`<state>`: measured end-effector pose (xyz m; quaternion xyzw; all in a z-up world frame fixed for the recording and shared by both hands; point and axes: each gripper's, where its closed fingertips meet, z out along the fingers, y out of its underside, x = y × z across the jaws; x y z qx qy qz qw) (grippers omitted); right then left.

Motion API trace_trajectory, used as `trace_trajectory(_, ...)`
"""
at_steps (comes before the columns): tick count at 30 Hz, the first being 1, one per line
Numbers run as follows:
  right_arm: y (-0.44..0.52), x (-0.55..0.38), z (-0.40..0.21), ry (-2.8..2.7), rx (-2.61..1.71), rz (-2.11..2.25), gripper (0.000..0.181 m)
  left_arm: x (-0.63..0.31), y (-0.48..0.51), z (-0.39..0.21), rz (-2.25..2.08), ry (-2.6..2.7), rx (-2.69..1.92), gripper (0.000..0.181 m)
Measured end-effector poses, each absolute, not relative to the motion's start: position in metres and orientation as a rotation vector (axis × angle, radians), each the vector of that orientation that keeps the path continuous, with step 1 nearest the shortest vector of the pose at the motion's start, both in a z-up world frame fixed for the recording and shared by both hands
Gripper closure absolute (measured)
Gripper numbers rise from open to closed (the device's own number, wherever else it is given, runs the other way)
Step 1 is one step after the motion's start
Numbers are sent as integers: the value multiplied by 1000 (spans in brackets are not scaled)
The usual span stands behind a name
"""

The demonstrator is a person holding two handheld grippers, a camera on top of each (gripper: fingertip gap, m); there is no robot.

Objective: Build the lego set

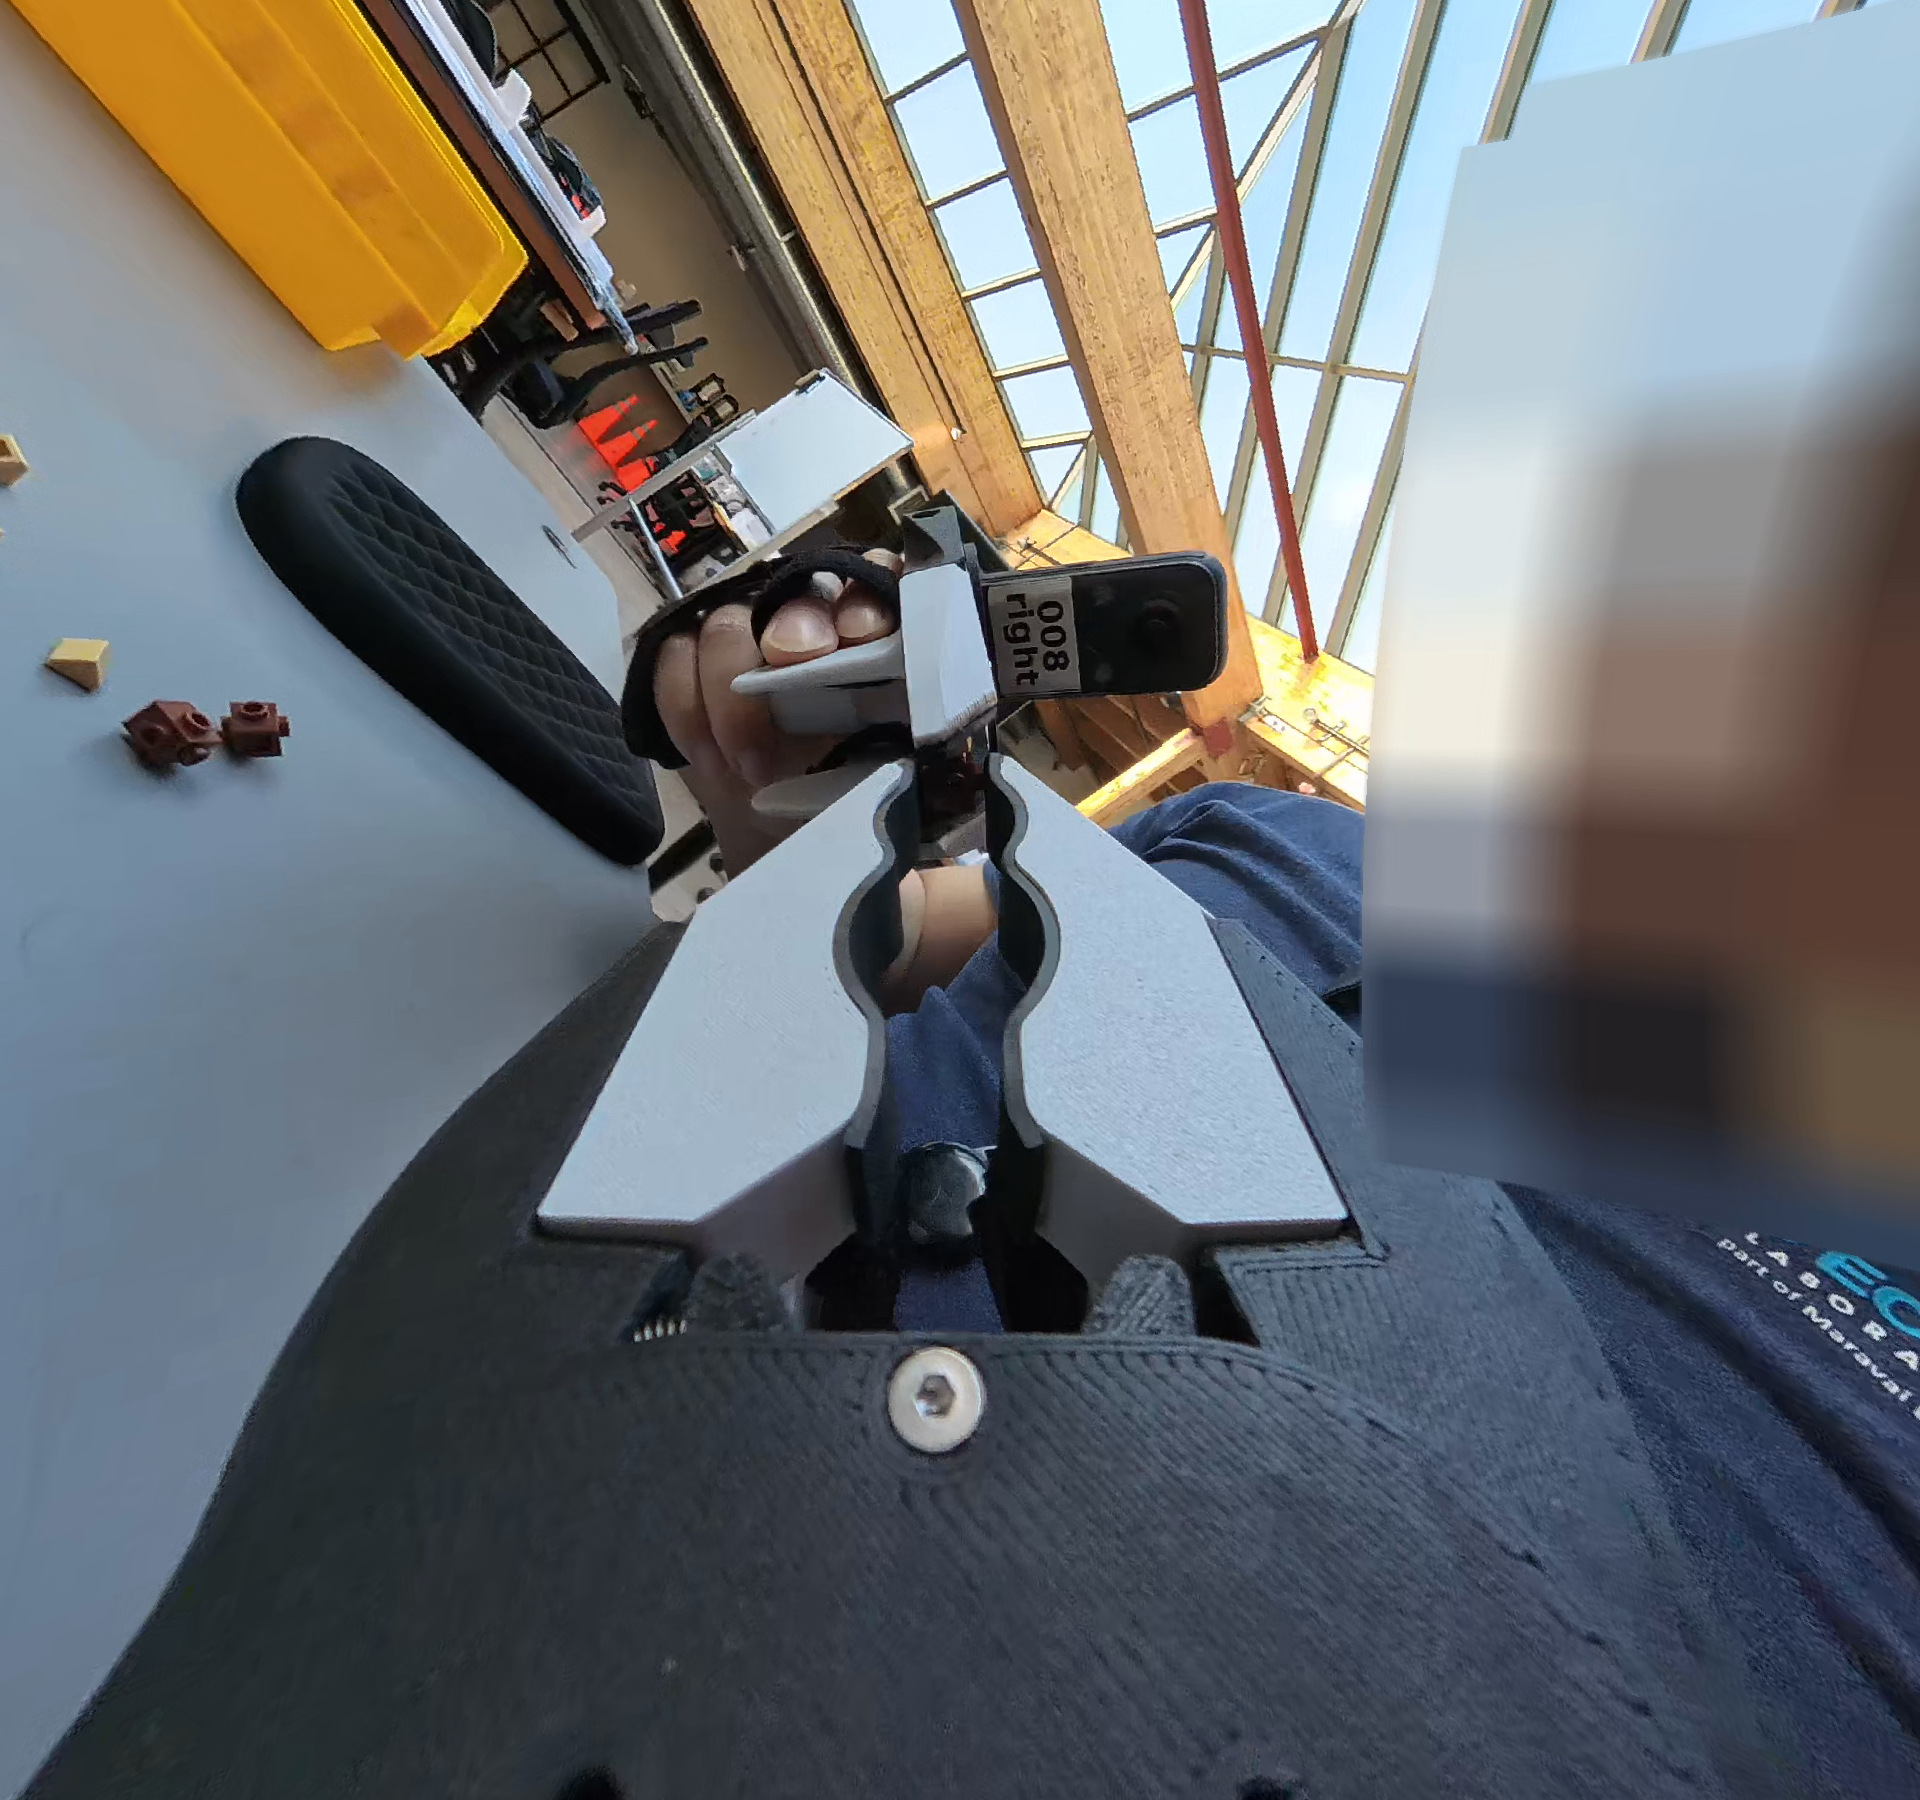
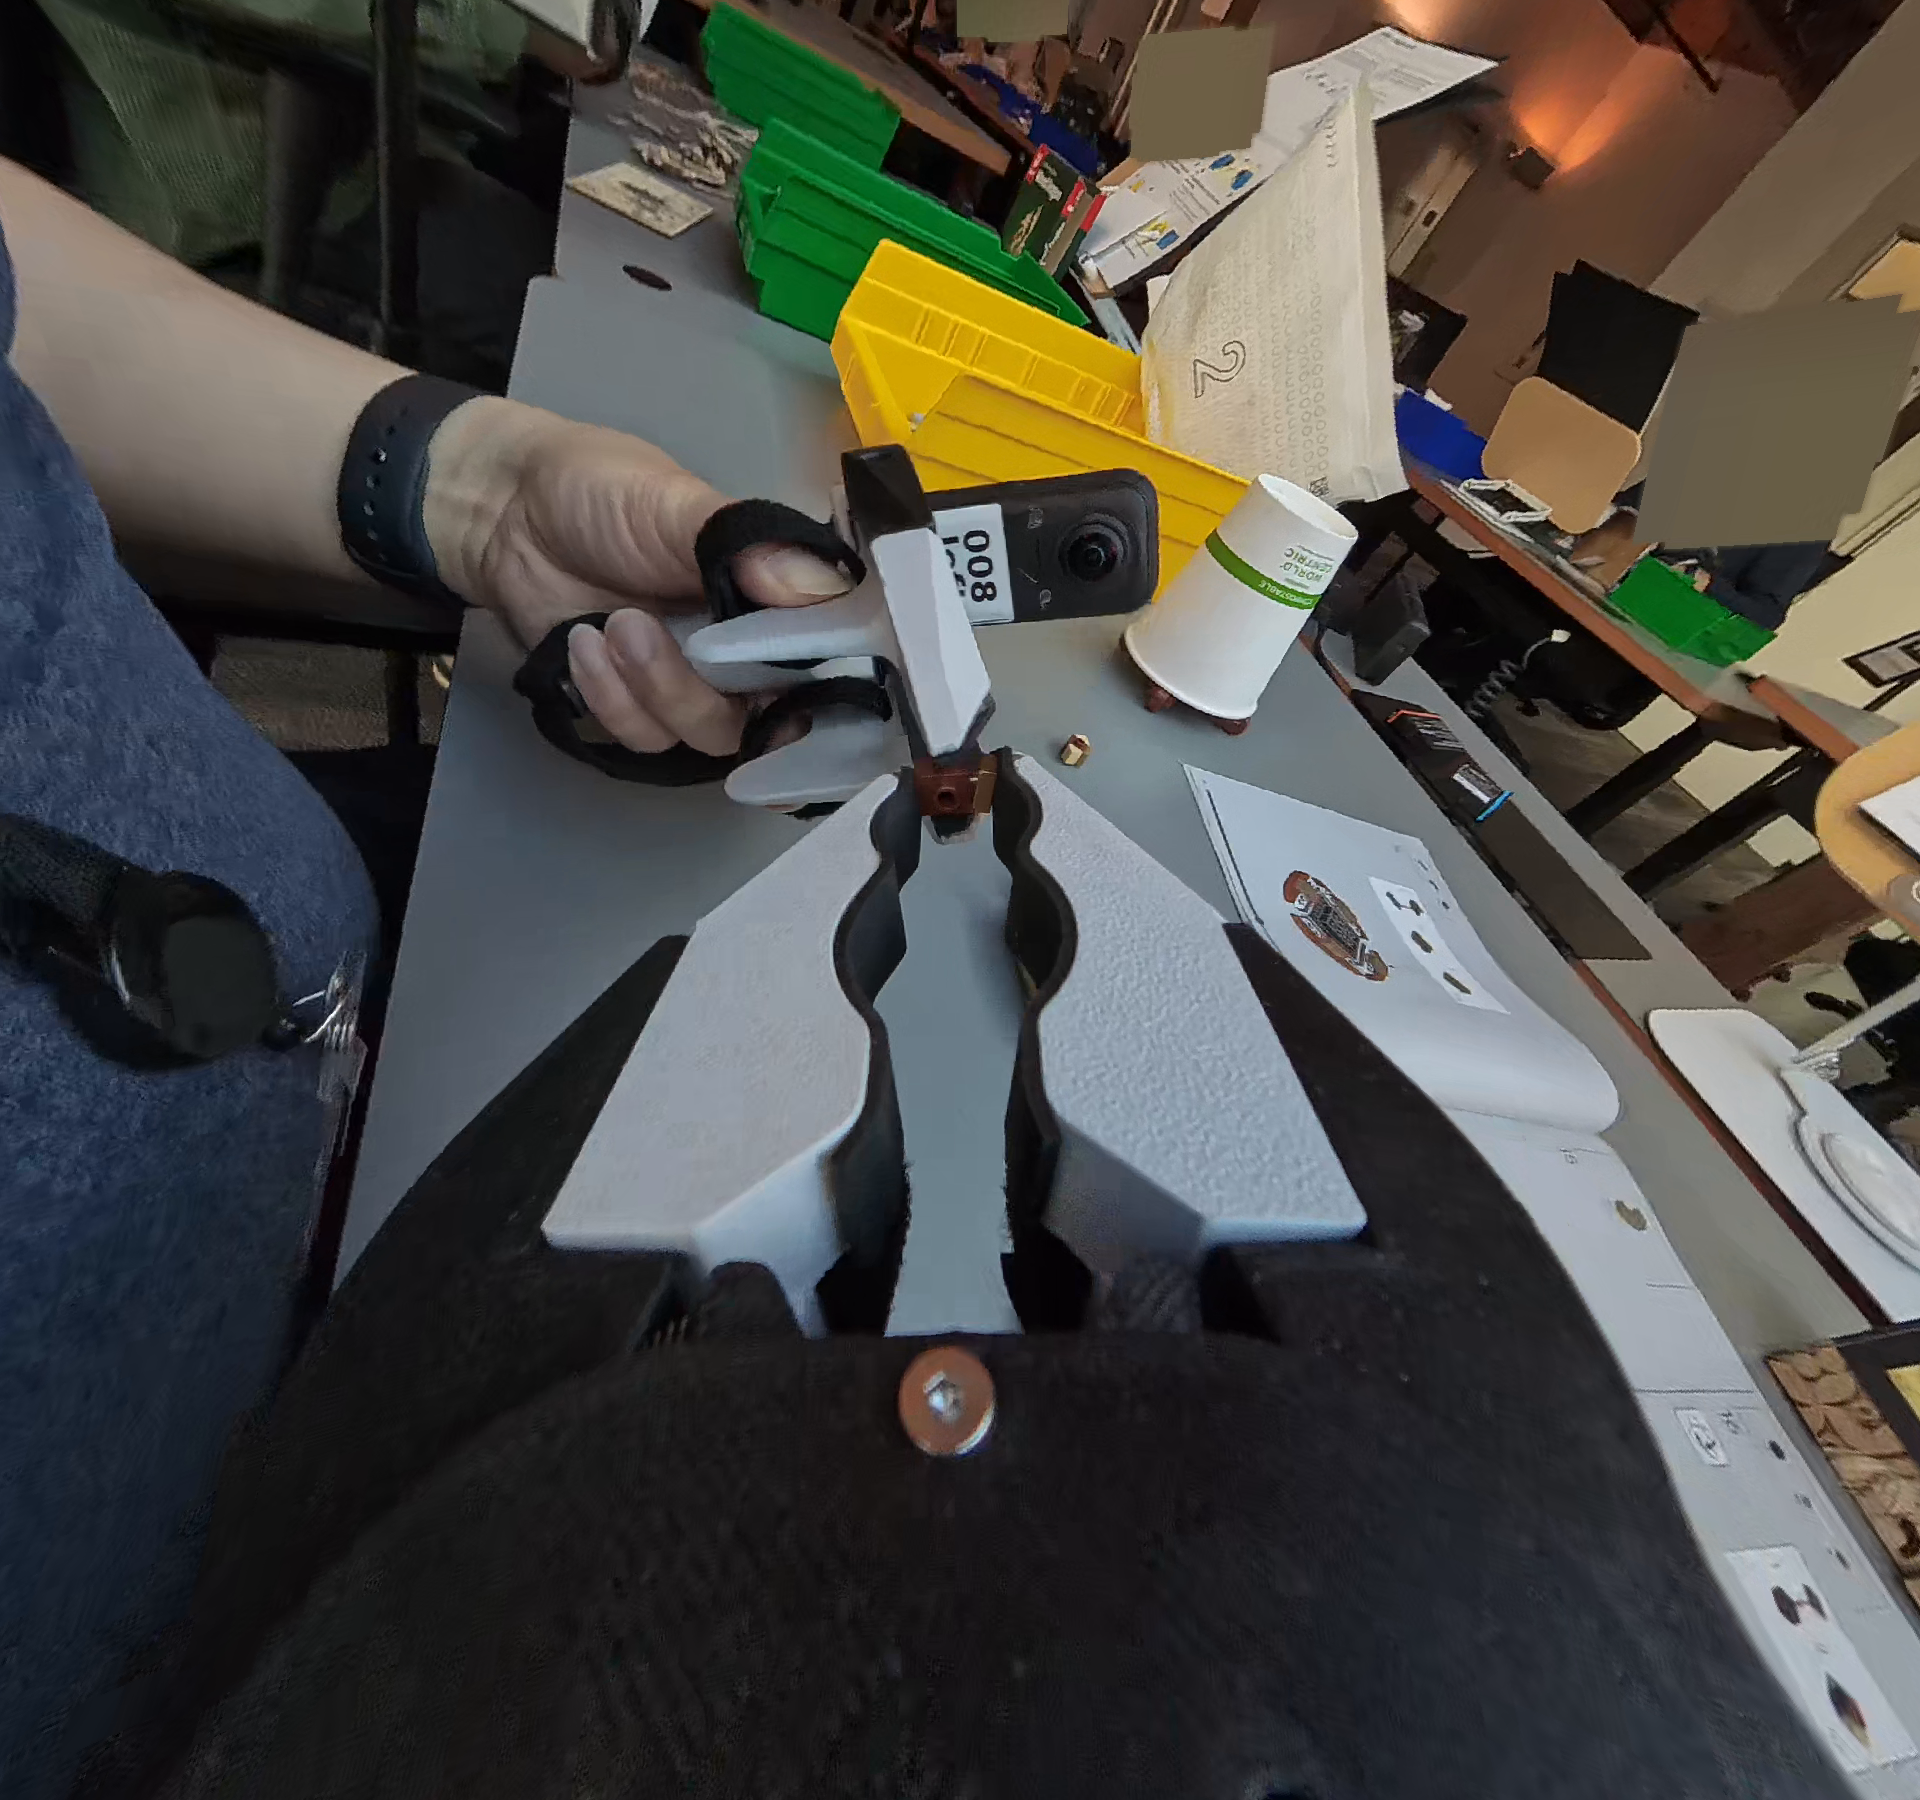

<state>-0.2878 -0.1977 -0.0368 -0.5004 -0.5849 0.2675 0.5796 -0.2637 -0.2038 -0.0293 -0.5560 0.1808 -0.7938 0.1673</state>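
Pinching a brown-and-tan lego piece (image 2: 951,792), right tongs (image 2: 951,794) hold it crosswise.

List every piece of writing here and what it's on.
Writing located only, not transcribed.
Left camera label: clear print.
Right camera label: clear print.
Cup: print on green band.
Bag: one mark.
Shirt: print, cut off.
Booklet: too small.

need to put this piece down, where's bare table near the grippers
Bare grey table lies between the table's near edge and the booklet, under both grippers. Crowded: the cup, yellow bins and a loose tan piece beyond.
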Motion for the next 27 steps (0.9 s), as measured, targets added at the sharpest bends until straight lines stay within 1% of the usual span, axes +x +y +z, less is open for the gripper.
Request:
trace_trajectory(1,-195,-288,-36,-1344,-1173,628,168,-265,-203,-26,-2243,520,-1569,165)
trace_trajectory(2,-193,-288,-36,-1333,-1168,609,168,-266,-203,-23,-2241,524,-1565,157)
trace_trajectory(3,-193,-288,-35,-1332,-1154,594,168,-266,-203,-24,-2217,545,-1588,160)
trace_trajectory(4,-194,-289,-34,-1328,-1144,586,168,-266,-203,-27,-2176,567,-1616,168)
trace_trajectory(5,-195,-290,-34,-1331,-1137,576,167,-265,-203,-29,-2148,581,-1625,171)
trace_trajectory(17,-192,-291,-37,-1349,-1060,351,167,-269,-200,-33,-2085,579,-1674,170)
trace_trajectory(27,-193,-291,-39,-1334,-1075,402,167,-272,-201,-35,-2015,632,-1697,171)
